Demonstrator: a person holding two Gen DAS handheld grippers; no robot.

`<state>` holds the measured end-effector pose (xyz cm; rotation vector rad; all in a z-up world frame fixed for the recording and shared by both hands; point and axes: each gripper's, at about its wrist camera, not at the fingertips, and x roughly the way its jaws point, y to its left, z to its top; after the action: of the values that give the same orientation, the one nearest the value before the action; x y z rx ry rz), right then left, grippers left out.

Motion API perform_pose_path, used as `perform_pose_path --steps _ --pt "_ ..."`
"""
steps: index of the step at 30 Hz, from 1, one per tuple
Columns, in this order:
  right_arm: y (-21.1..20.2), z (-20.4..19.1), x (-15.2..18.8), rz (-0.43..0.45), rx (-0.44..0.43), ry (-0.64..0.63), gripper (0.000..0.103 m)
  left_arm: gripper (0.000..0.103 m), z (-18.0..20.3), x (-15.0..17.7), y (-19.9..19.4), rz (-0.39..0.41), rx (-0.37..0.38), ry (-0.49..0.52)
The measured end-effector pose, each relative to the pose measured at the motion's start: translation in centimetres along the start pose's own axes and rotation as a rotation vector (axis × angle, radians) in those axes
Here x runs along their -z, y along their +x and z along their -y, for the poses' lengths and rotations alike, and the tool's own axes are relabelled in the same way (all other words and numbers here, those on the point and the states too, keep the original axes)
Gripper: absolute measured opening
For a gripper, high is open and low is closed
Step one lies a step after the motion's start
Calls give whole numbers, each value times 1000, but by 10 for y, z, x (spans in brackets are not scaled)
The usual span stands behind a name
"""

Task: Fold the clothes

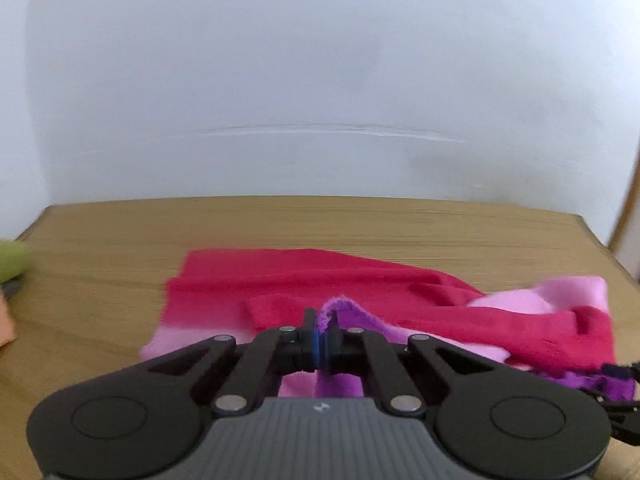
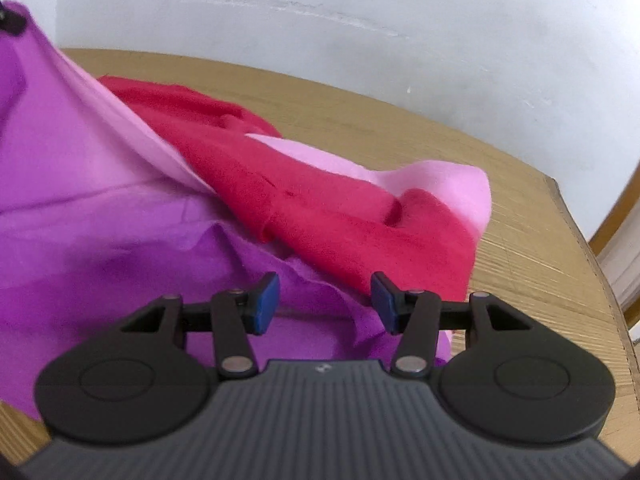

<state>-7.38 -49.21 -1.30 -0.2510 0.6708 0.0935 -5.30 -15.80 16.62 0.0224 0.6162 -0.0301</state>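
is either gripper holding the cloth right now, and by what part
The left gripper is shut on the cloth's purple edge. The right gripper is open, holding nothing.

One pink-red-purple cloth [image 1: 304,284], two tongs [image 1: 320,338] [image 2: 325,306], one counter [image 1: 400,228], one green item [image 1: 12,258] far left.
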Motion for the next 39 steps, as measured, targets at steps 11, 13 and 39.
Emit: perform_pose_path --steps 11,13,39 --pt "4 24 0 -30 164 102 5 3 -110 -19 -34 86 -340 -221" --pt "-22 42 -8 39 234 171 5 3 -130 -21 -41 92 -390 -251" --pt "-11 2 -37 15 -177 -155 52 4 -156 15 -56 -21 -489 -304"
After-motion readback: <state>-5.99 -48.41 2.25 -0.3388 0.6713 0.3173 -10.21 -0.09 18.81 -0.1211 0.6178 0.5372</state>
